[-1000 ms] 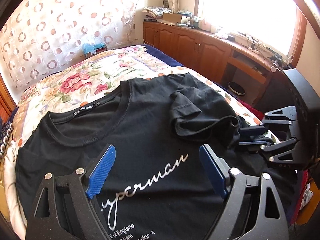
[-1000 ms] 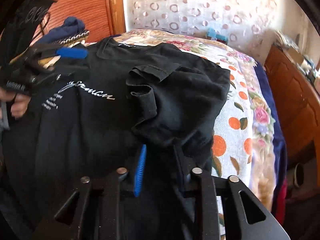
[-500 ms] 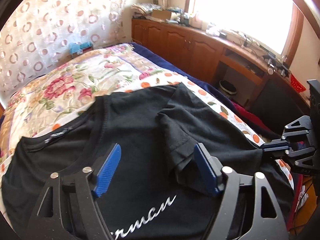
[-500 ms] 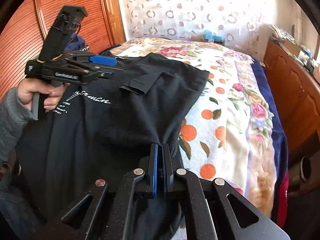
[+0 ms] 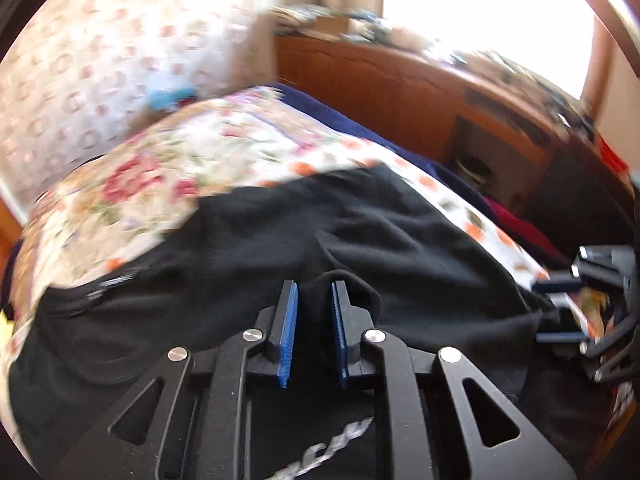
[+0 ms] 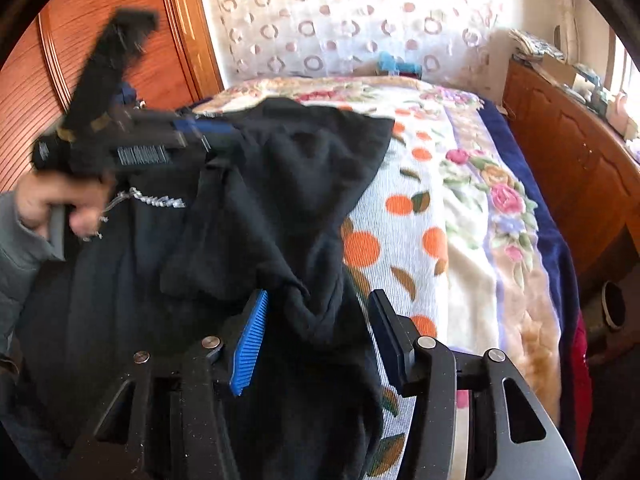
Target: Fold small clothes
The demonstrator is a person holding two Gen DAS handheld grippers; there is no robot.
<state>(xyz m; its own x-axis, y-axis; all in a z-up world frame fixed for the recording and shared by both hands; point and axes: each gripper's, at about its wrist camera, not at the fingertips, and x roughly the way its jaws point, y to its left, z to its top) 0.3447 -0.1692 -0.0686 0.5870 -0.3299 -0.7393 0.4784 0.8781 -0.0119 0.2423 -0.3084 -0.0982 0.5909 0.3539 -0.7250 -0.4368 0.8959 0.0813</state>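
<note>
Black cotton, a T-shirt (image 6: 280,208), is lying across the floral bedspread (image 6: 452,248) with one side folded over its printed front. The left gripper (image 5: 313,322) has just been closing, and its blue pads (image 5: 289,332) are now standing narrowly apart around a raised fold; whether they are pinching it is blurred. The right gripper (image 6: 316,340) has just been opening, its jaws spread either side of bunched fabric without pressing it.
</note>
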